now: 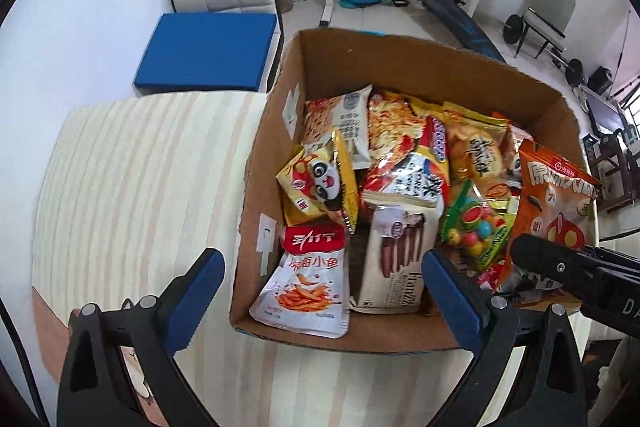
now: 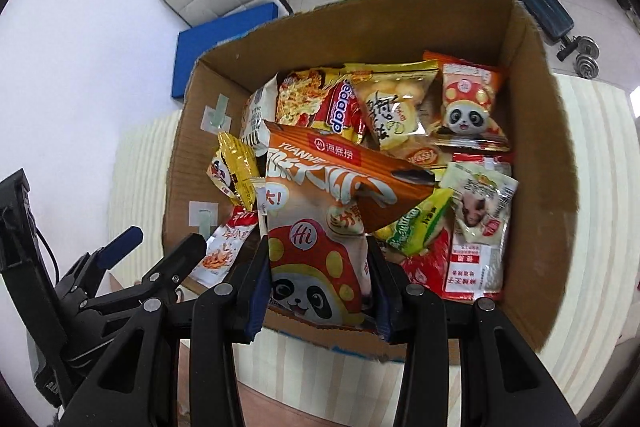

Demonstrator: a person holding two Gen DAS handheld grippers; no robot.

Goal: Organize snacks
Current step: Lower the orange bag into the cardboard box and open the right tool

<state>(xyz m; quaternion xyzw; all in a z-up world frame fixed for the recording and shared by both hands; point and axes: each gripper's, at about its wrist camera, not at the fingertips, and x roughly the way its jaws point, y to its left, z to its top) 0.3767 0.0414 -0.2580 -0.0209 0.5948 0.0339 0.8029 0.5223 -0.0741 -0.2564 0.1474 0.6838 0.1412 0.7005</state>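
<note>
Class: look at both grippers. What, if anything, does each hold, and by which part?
The right gripper grips the orange panda snack bag by its lower sides. The left gripper is open and holds nothing.

The brown corrugated cardboard box [image 1: 400,75] sits on a cream cloth with pale tan stripes [image 1: 140,187]. An orange-and-cream crinkly snack bag printed with a panda in a red, yellow-spotted cap [image 2: 316,247] lies between black tongs with blue pads [image 2: 256,291]. A flat blue rectangular cushion [image 1: 208,51] shows behind.
</note>
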